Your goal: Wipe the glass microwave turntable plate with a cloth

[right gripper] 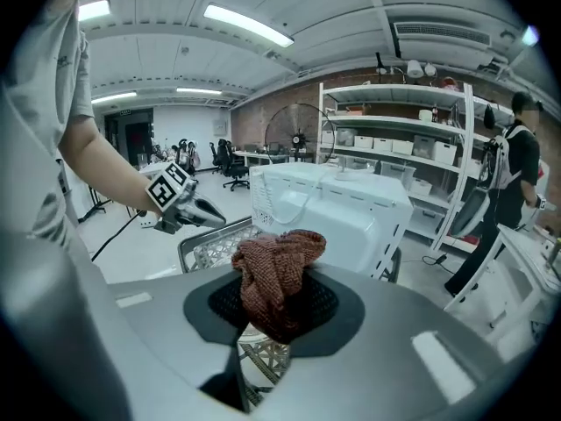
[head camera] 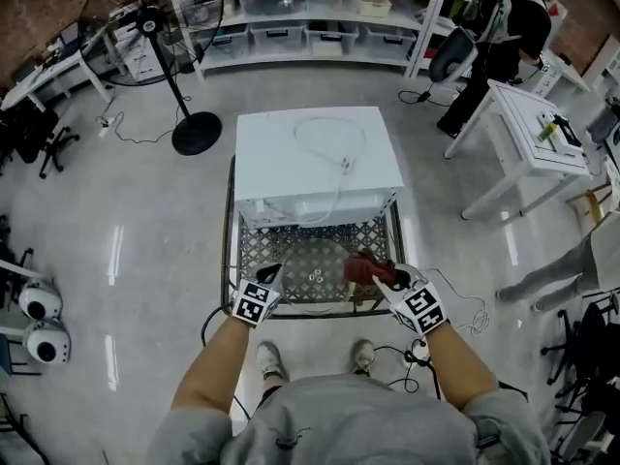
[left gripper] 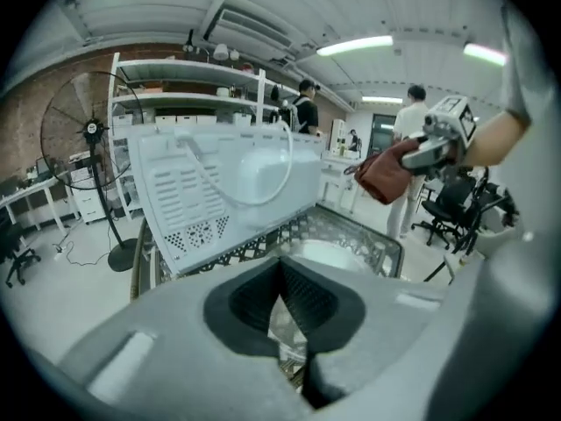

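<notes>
Plate steadied, cloth ready to wipe.
Left gripper (head camera: 270, 273) pinches the plate (head camera: 312, 271) at its left rim, likely to stop sliding on the bench (head camera: 254, 245); right gripper (head camera: 380, 274) grips the cloth (head camera: 361, 267) at its right side.

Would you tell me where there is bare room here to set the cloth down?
The microwave top is bare left of its cord. The lattice table in front is crowded: the glass turntable plate, the left gripper and the right gripper with the cloth fill it.
</notes>
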Available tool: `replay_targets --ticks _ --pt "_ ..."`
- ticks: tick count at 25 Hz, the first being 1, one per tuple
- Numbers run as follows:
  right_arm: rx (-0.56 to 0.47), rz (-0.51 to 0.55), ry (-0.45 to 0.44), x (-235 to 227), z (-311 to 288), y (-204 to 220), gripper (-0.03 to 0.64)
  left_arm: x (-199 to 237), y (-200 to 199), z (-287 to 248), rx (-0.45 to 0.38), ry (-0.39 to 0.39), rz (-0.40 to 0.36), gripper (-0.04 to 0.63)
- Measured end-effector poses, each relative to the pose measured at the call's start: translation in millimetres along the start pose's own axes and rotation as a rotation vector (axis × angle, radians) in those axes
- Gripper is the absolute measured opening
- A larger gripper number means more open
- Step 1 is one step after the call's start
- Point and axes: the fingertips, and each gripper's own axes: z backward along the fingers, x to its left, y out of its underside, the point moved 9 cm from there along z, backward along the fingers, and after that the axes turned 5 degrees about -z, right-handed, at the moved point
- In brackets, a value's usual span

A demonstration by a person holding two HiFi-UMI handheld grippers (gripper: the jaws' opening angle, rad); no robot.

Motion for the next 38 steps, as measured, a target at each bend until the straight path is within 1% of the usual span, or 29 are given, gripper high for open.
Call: replay_targets --ticks 3,6,10,15,20,24,32,38 --pt "-0.031 -0.006 0.024 -7 6 -14 0.097 2 -22 37 -0.110 0.002 0.045 -0.002" --pt "-0.057 -0.009 0.036 -13 9 -25 0.097 4 -33 68 -0.196 -0.010 0.093 -0.002" --pt "-0.083 -0.034 0.042 -17 8 -31 0.097 5 -39 94 -0.259 -0.014 0.147 -0.002" --pt "-0.115 -0.077 0.044 -19 5 -32 0.097 3 -45 113 -0.358 0.007 0.243 -0.002" --pt "-0.133 -0.124 0.061 -16 2 -23 0.097 0 -45 115 -0.366 0.013 0.271 -0.002" --pt "-0.117 -0.143 0.062 -13 -4 -14 0.097 -2 -44 111 -0.364 0.016 0.291 -0.002" --pt "-0.124 -0.137 0.062 -12 -4 -17 0.095 1 -46 110 -0.378 0.009 0.314 -0.002" --pt "-0.130 -0.135 0.060 -13 -4 -19 0.095 0 -46 111 -0.382 0.010 0.315 -0.002"
